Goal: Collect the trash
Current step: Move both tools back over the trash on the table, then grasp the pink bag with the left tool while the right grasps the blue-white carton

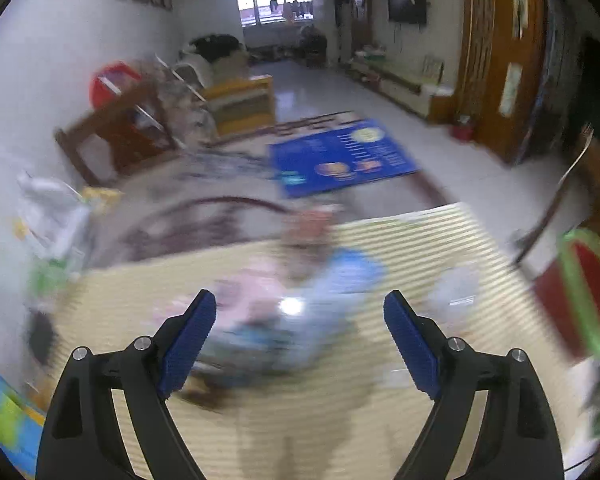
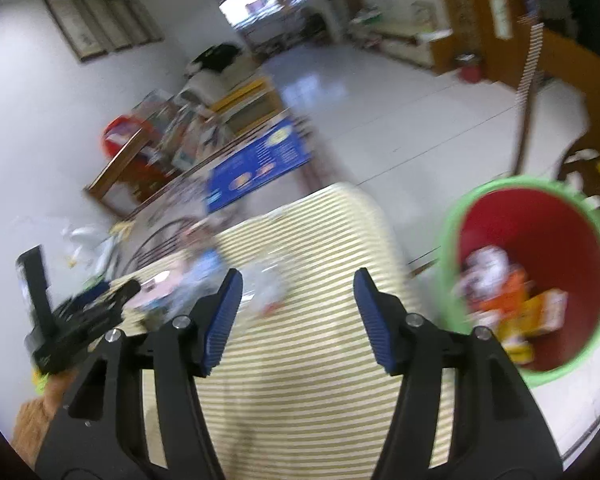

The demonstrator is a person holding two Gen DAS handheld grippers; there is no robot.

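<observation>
My left gripper [image 1: 300, 296] is open, with its blue pads wide apart over a blurred heap of pink and light-blue wrappers [image 1: 284, 312] on a cream striped mat [image 1: 380, 432]. The pads do not press on the heap. A clear plastic wrapper [image 1: 456, 292] lies further right on the mat. My right gripper [image 2: 299, 280] is open over the same mat [image 2: 300, 380] with nothing between its fingers. The clear wrapper [image 2: 268, 288] lies just ahead of its left finger. A red bin with a green rim [image 2: 540, 216] stands to the right and holds orange, yellow and white packets [image 2: 512, 300].
The bin [image 1: 588, 292] also shows at the right edge of the left wrist view. A blue printed board [image 1: 340, 156] lies beyond the mat. White plastic bags [image 1: 52, 208] sit at the left near a wooden frame [image 1: 112, 140]. A long stick [image 2: 526, 92] leans behind the bin.
</observation>
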